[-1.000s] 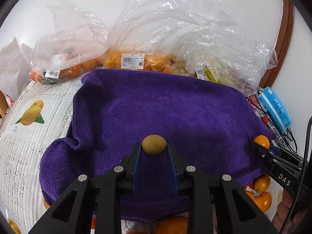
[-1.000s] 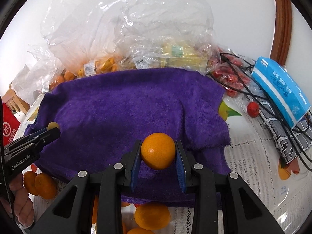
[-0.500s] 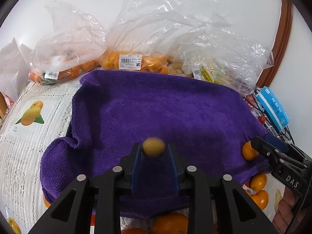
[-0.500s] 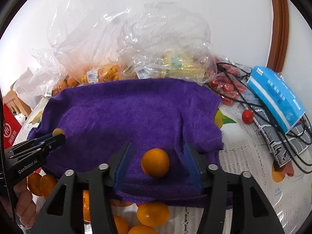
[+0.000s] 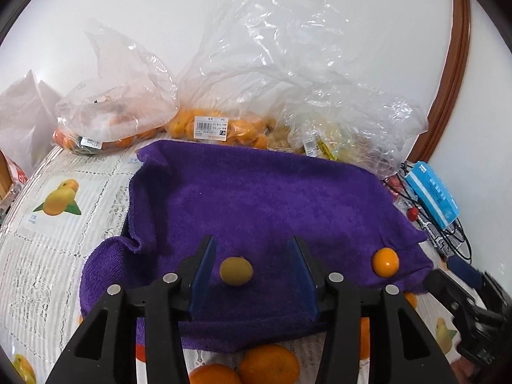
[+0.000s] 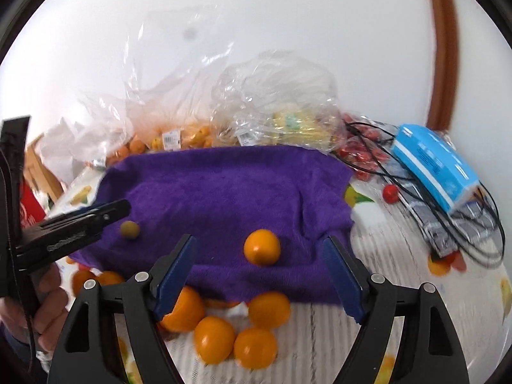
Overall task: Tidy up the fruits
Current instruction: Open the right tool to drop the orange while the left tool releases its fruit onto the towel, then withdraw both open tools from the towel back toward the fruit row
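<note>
Both tools letting go, fruit lying on purple terry towel (image 5: 272, 198).

Printed barcode price stickers (image 5: 209, 128) on clear crinkled plastic bags of orange fruit (image 5: 224, 102); text too small to read. Left tool (image 5: 252, 267): jaws opening, blue pads clear of the small olive-green round fruit (image 5: 236, 270) lying on the towel between them. Right tool (image 6: 260, 260): jaws opening wide, glossy orange mandarin (image 6: 261, 247) between the pads, untouched, resting near the towel's front edge. Loose mandarins (image 6: 224, 329) lie on the lace-patterned bench cloth (image 5: 41, 256) just before the towel. Blue cardboard box (image 6: 435, 163) at right, over black cables.
</note>
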The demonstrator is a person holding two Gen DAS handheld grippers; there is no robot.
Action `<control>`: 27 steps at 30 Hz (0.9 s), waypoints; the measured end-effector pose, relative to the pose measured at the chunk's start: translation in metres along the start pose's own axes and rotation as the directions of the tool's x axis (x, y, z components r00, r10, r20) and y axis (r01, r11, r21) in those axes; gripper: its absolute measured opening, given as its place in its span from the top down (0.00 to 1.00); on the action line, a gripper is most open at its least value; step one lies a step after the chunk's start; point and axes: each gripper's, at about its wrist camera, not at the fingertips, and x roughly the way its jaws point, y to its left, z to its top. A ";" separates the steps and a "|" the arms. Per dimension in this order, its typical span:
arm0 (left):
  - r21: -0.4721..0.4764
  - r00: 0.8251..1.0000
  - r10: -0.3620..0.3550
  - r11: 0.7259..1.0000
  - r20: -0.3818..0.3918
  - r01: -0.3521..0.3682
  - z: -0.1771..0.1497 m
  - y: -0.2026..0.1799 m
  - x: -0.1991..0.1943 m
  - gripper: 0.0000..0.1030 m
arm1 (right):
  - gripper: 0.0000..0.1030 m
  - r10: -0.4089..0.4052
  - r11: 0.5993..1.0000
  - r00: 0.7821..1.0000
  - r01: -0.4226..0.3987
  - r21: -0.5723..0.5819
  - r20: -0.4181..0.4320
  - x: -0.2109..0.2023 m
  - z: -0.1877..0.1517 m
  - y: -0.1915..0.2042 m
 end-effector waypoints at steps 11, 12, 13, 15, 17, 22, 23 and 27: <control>-0.041 0.999 0.012 0.999 0.046 -0.010 -0.021 0.024 -0.035 0.42 | 0.22 -0.071 0.992 0.996 0.076 0.097 -0.051 -0.051 -0.030 -0.016; -0.046 0.999 0.018 0.999 0.041 -0.016 -0.024 0.028 -0.037 0.42 | 0.22 -0.087 0.992 0.994 0.092 0.088 -0.062 -0.053 -0.034 -0.014; -0.051 0.999 0.024 0.998 0.033 -0.022 -0.028 0.032 -0.038 0.42 | 0.22 -0.090 0.992 0.994 0.095 0.083 -0.070 -0.053 -0.038 -0.014; -0.061 0.999 0.034 0.998 0.019 -0.033 -0.035 0.039 -0.043 0.42 | 0.27 -0.081 0.993 0.993 0.087 0.074 -0.080 -0.054 -0.046 -0.012; -0.065 0.999 0.044 0.997 0.011 -0.044 -0.040 0.044 -0.046 0.42 | 0.37 -0.073 0.995 0.992 0.080 0.061 -0.103 -0.050 -0.054 -0.008; -0.075 0.997 0.073 0.995 0.008 -0.072 -0.051 0.054 -0.053 0.42 | 0.54 -0.046 0.997 0.988 0.055 0.056 -0.146 -0.037 -0.062 -0.002; -0.078 0.997 0.075 0.994 0.006 -0.074 -0.051 0.055 -0.053 0.42 | 0.55 -0.046 0.997 0.988 0.054 0.054 -0.149 -0.034 -0.063 -0.002; -0.104 0.998 0.054 0.993 -0.015 -0.055 -0.050 0.060 -0.049 0.42 | 0.64 -0.030 0.996 0.988 0.042 0.082 -0.149 -0.025 -0.059 -0.005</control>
